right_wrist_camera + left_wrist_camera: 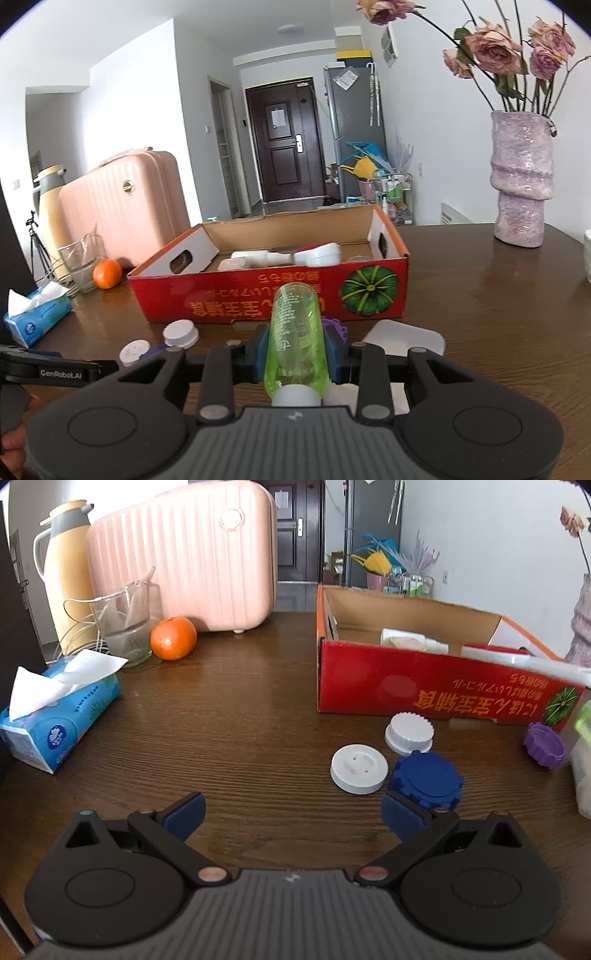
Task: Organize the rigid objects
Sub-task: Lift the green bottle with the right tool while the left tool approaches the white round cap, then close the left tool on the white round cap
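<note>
On the far left of the desk (240, 709) sits a blue tissue pack (59, 716), then a glass (123, 627) and an orange (173, 638) in front of a pink suitcase (184, 557), none of which I take to be part of this job. My left hand-held gripper (293, 812) hangs low over the wood with its jaws spread wide and nothing between them; its right pad stands just beside the dark blue cap (426, 779), though I cannot tell whether it touches. Beside that cap lie a flat white disc (359, 768) and a ridged white cap (409, 733), with a purple cap (546, 745) further right, all loose on the desk in front of the red cardboard box (406, 686). My right hand-held gripper (295, 360) is clamped narrow on the green bottle (295, 332), which lies along the fingers with its base pointing toward the box, clear of the desk. White items already lie in the box, so I judge I am mid-sort, carrying the bottle over. Next I need to lift it over the near wall and open the jaws over a free patch of floor, while my left swings right to centre on the blue cap before closing.
</note>
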Demonstrator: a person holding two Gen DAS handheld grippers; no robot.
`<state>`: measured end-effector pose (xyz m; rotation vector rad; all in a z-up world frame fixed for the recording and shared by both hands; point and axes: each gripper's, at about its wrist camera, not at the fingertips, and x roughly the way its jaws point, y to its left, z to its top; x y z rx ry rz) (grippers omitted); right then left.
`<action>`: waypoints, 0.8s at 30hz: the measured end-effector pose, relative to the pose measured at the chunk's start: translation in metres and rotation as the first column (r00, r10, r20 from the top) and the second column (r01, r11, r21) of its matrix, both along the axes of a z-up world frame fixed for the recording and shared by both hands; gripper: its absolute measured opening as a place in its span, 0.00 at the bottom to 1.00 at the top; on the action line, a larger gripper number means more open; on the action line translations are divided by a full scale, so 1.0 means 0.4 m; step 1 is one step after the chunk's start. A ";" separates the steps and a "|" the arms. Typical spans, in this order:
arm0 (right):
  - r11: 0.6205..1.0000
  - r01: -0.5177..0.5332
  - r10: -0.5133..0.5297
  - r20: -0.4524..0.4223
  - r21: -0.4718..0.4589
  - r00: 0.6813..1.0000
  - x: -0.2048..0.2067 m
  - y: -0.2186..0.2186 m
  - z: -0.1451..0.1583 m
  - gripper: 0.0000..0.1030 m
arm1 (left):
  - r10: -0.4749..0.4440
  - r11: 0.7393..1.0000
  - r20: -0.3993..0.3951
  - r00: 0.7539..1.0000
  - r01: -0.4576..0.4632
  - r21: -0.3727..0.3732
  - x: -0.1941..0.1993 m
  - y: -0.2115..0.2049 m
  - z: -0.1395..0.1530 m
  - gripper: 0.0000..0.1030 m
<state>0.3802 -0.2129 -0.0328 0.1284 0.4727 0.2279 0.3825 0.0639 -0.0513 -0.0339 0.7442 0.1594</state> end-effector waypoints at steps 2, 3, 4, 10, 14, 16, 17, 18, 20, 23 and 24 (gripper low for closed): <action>1.000 0.012 -0.012 -0.002 0.001 1.000 0.003 -0.009 -0.001 0.29 | -0.005 1.000 -0.013 1.000 0.005 0.014 0.013 -0.003 -0.008 1.00; 1.000 0.017 -0.017 -0.002 0.002 1.000 0.005 -0.013 -0.001 0.29 | -0.011 1.000 -0.016 1.000 0.011 0.019 0.018 -0.006 -0.010 1.00; 1.000 0.023 -0.023 -0.004 0.002 1.000 0.007 -0.016 -0.002 0.29 | -0.019 1.000 -0.017 1.000 0.019 0.022 0.023 -0.008 -0.013 1.00; 0.998 0.061 -0.061 -0.010 -0.003 0.998 0.022 -0.039 -0.009 0.29 | -0.059 0.997 -0.018 0.998 0.060 0.056 0.054 -0.028 -0.021 1.00; 0.996 0.089 -0.089 -0.017 -0.001 0.996 0.032 -0.056 -0.013 0.29 | -0.077 0.996 -0.016 0.997 0.078 0.046 0.079 -0.029 -0.025 1.00; 0.995 0.097 -0.097 -0.020 0.000 0.995 0.035 -0.060 -0.016 0.29 | -0.083 0.996 -0.011 0.996 0.083 0.037 0.088 -0.026 -0.025 0.97; 0.995 0.099 -0.099 -0.022 -0.001 0.995 0.037 -0.062 -0.018 0.29 | -0.088 0.996 -0.006 0.996 0.088 0.026 0.090 -0.024 -0.025 0.91; 0.995 0.099 -0.099 -0.023 -0.002 0.995 0.038 -0.061 -0.020 0.29 | -0.097 0.995 -0.003 0.995 0.097 0.010 0.092 -0.022 -0.024 0.83; 0.995 0.098 -0.098 -0.026 -0.006 0.995 0.039 -0.059 -0.022 0.29 | -0.117 0.993 0.007 0.993 0.117 -0.009 0.089 -0.022 -0.021 0.69; 0.995 0.095 -0.095 -0.027 -0.008 0.995 0.038 -0.057 -0.022 0.29 | -0.125 0.992 0.021 0.992 0.125 -0.006 0.082 -0.025 -0.015 0.38; 0.996 0.094 -0.095 -0.027 -0.008 0.995 0.038 -0.057 -0.022 0.29 | -0.125 0.992 0.024 0.992 0.125 -0.009 0.081 -0.024 -0.013 0.39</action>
